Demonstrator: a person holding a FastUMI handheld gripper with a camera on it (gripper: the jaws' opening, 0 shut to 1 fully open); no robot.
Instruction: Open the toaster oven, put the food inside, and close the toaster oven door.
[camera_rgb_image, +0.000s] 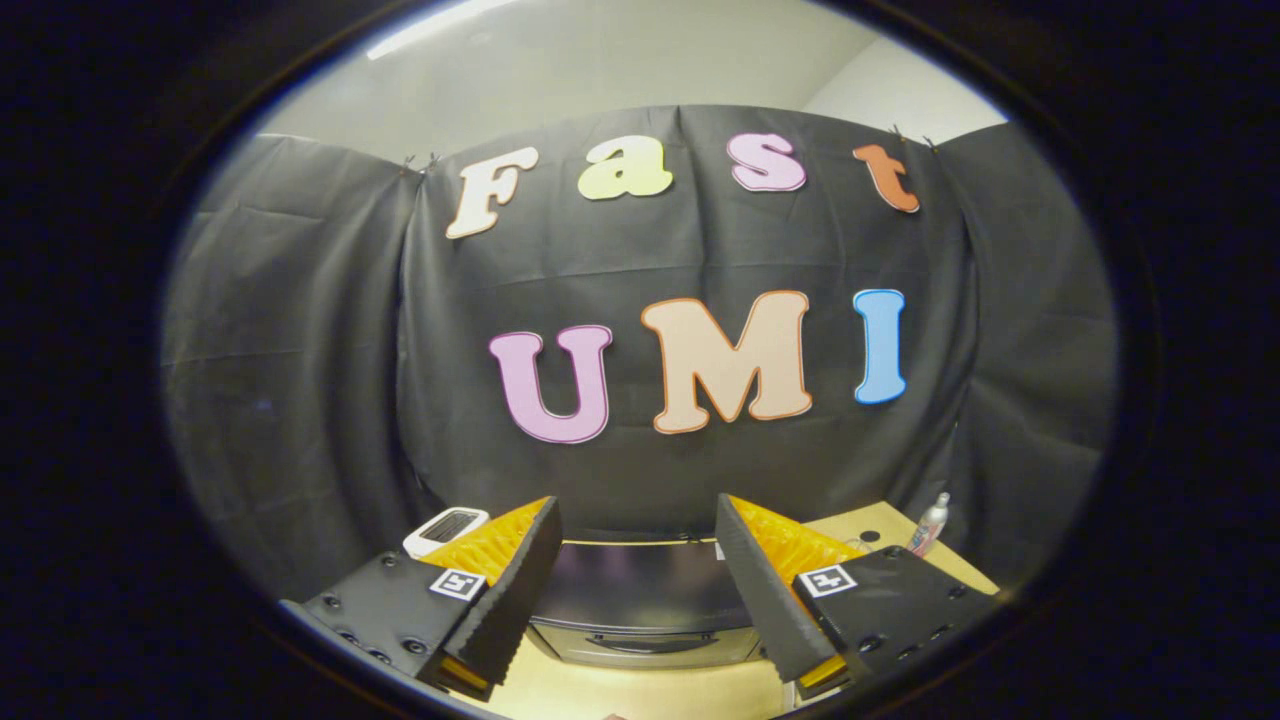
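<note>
Your gripper (637, 515) raised above the tan table (640, 692), fingers spread wide and holding nothing, the dark toaster oven (640, 600) seen from above between and just beyond them, door closed, a small white device (447, 528) beside your left finger, a bottle (930, 524) off right.

Glossy metal toaster oven (640, 610), matt cloth wall (300, 400).

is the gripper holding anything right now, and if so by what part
Nothing is held. The gripper is open, its fingers spread apart with only air between them; the dark, glossy-topped toaster oven sits below and beyond them, untouched.
</note>
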